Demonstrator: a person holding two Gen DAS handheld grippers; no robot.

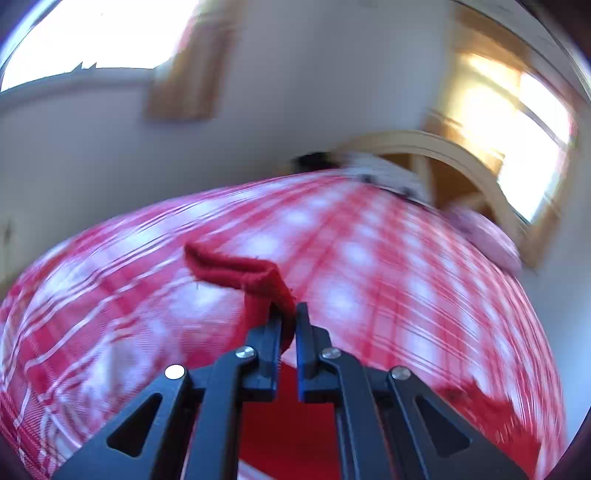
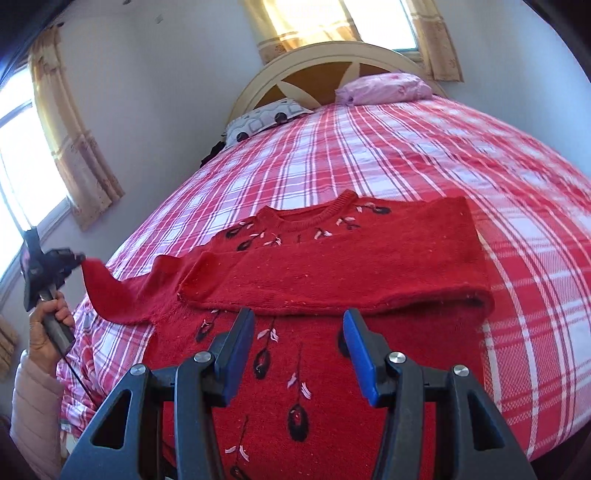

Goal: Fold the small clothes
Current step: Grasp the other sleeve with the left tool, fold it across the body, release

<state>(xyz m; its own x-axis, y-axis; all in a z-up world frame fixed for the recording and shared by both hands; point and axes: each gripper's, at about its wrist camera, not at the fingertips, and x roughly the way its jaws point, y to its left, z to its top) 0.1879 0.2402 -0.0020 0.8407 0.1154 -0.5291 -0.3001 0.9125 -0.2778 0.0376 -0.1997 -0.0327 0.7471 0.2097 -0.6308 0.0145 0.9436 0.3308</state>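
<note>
on the plaid bed (image 2: 406,155), the left gripper (image 1: 287,317) pinches the red sweater (image 2: 332,258) sleeve; right gripper (image 2: 298,325) hovers apart.

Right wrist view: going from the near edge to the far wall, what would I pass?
Right gripper → red sweater → plaid bedspread → pink pillow → headboard → curtained window.

sweater (image 2: 332,258): 1 | pillows (image 2: 266,118): 2 | hand-held grippers (image 2: 299,332): 2 | windows (image 2: 22,158): apparently 2 | bed (image 2: 406,155): 1
</note>
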